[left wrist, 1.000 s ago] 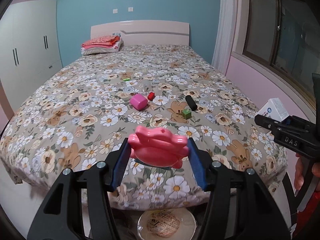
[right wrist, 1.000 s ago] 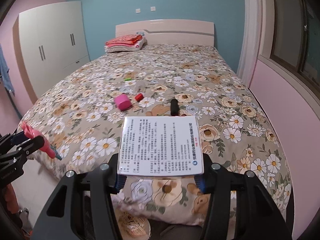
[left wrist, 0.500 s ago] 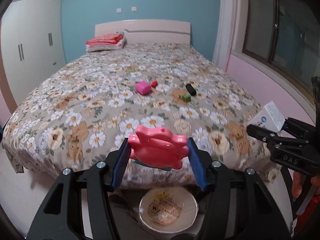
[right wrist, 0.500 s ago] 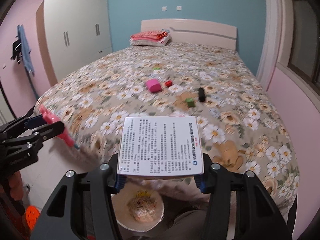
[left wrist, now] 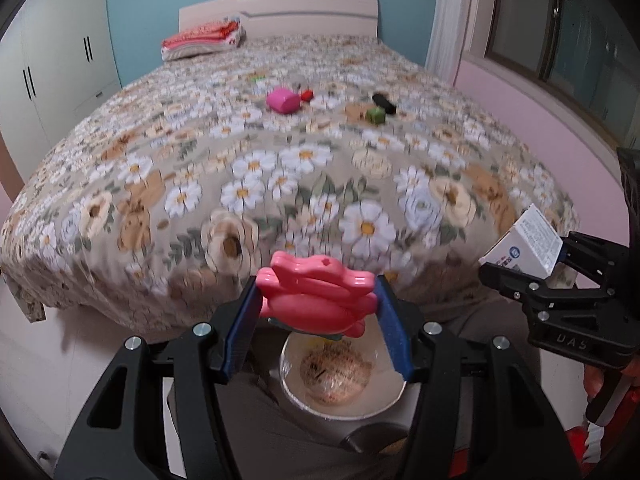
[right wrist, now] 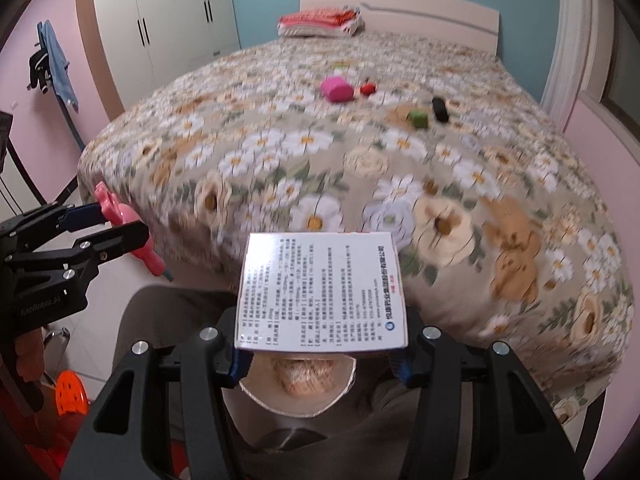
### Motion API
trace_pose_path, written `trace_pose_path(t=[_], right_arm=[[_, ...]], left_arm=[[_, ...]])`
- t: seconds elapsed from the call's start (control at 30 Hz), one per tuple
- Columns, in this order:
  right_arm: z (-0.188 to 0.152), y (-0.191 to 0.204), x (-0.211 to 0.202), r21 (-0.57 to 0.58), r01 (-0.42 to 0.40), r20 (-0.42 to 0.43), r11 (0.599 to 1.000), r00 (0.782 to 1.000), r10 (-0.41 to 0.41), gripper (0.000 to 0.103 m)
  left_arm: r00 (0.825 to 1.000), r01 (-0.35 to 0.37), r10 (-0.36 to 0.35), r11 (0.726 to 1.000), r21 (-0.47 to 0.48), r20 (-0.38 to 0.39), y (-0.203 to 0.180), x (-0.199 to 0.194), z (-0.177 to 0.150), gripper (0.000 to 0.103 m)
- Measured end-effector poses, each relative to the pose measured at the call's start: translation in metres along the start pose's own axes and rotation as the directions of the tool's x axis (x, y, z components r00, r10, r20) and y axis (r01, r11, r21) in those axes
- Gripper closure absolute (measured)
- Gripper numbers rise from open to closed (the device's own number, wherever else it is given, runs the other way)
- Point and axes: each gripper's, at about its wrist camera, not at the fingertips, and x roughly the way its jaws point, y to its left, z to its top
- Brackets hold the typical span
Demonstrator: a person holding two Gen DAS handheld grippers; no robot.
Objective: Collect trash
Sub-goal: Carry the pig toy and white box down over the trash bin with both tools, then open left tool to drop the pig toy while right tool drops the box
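My left gripper (left wrist: 316, 312) is shut on a pink plastic toy (left wrist: 320, 294) and hangs just above a round bin (left wrist: 340, 376) with a clear liner and a wrapper inside. My right gripper (right wrist: 320, 354) is shut on a white printed medicine box (right wrist: 322, 292), held over the same bin (right wrist: 300, 392). Each gripper shows in the other's view: the right with the box (left wrist: 524, 246), the left with the pink toy (right wrist: 120, 220). On the floral bed (left wrist: 280, 168) lie a magenta block (left wrist: 283, 100), a small red piece (left wrist: 307, 95), a green cube (left wrist: 376, 115) and a black cylinder (left wrist: 384, 103).
The bin stands on the floor at the foot of the bed, beside a person's grey trouser leg (right wrist: 168, 320). Folded red bedding (left wrist: 202, 38) lies by the headboard. A white wardrobe (right wrist: 160, 36) is at the left, an orange stool (right wrist: 72, 396) at the lower left.
Both grippers have drawn back from over the bed and sunk toward the floor, so the bin under them has come fully into view. Both grips are unchanged.
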Motion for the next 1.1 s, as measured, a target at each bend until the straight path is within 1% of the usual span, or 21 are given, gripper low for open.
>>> trace_pose_path(t=[0.17,0.2,0.27,0.47,0.57,0.7,0.73,0.8,0.87,0.9,1.0,1.07,1.1], right_arm=[[-0.021,0.004,0.034,0.006,-0.019,-0.087,1.000,0.996,0.019,0.047],[-0.025,0.005,0.042,0.007,-0.023,-0.109,1.000,0.994,0.024,0.047],[-0.032,0.007,0.054,0.006,-0.026,-0.142,1.000,0.990,0.027,0.047],[-0.054,0.008,0.097,0.007,-0.034,-0.253,0.999,0.967,0.035,0.047],[-0.064,0.006,0.116,0.012,-0.037,-0.304,0.999,0.952,0.038,0.047],[-0.077,0.002,0.144,0.017,-0.029,-0.373,0.999,0.927,0.034,0.047],[-0.082,0.000,0.153,0.023,-0.026,-0.395,0.999,0.918,0.032,0.047],[-0.090,-0.004,0.165,0.037,-0.026,-0.426,0.999,0.904,0.039,0.047],[-0.095,-0.007,0.174,0.045,-0.027,-0.451,0.999,0.891,0.044,0.047],[-0.100,-0.008,0.180,0.047,-0.026,-0.465,0.999,0.884,0.045,0.047],[-0.108,-0.011,0.193,0.050,-0.024,-0.497,0.998,0.867,0.046,0.047],[-0.111,-0.013,0.201,0.049,-0.023,-0.514,0.999,0.857,0.045,0.047],[-0.114,-0.013,0.205,0.046,-0.024,-0.523,0.999,0.851,0.044,0.047]], left_arm=[[0.997,0.008,-0.008,1.000,0.004,-0.078,-0.001,0.031,-0.021,0.046],[0.995,0.012,-0.012,1.000,0.008,-0.104,-0.001,0.041,-0.027,0.046],[0.991,0.017,-0.016,1.000,0.008,-0.132,-0.002,0.052,-0.034,0.046],[0.973,0.026,-0.023,1.000,0.011,-0.228,-0.002,0.098,-0.056,0.046],[0.961,0.025,-0.019,1.000,0.017,-0.278,-0.003,0.122,-0.067,0.046],[0.940,0.028,-0.019,0.999,0.023,-0.340,-0.006,0.155,-0.082,0.046],[0.935,0.029,-0.019,0.999,0.022,-0.354,-0.007,0.163,-0.085,0.046],[0.920,0.037,-0.027,0.999,0.020,-0.390,-0.010,0.179,-0.093,0.046],[0.910,0.039,-0.029,0.999,0.016,-0.413,-0.011,0.190,-0.099,0.046],[0.903,0.042,-0.033,0.999,0.013,-0.429,-0.012,0.198,-0.102,0.046],[0.890,0.042,-0.035,0.999,0.005,-0.455,-0.015,0.213,-0.109,0.046],[0.885,0.040,-0.033,0.999,0.006,-0.465,-0.015,0.220,-0.113,0.046],[0.878,0.038,-0.030,0.999,0.007,-0.478,-0.015,0.226,-0.117,0.046]])
